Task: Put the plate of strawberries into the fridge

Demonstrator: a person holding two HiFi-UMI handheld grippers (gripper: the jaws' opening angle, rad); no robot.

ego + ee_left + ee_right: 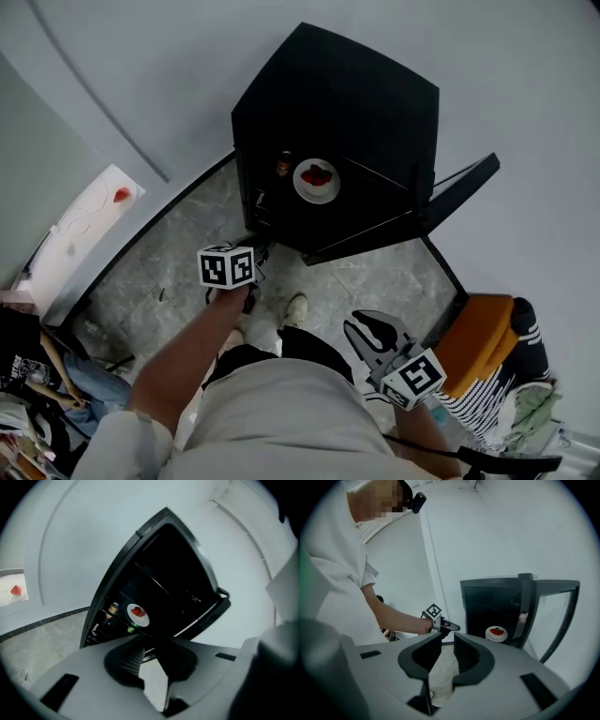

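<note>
Although the plate of strawberries (317, 180) sits in the fridge (375, 103), left tongs (260, 249) and right tongs (371, 329) gape empty; the door (441, 199), at the plate's four o'clock, risks being left ajar.

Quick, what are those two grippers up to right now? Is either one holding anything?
Left gripper: open, holding nothing.
Right gripper: open, holding nothing.
</note>
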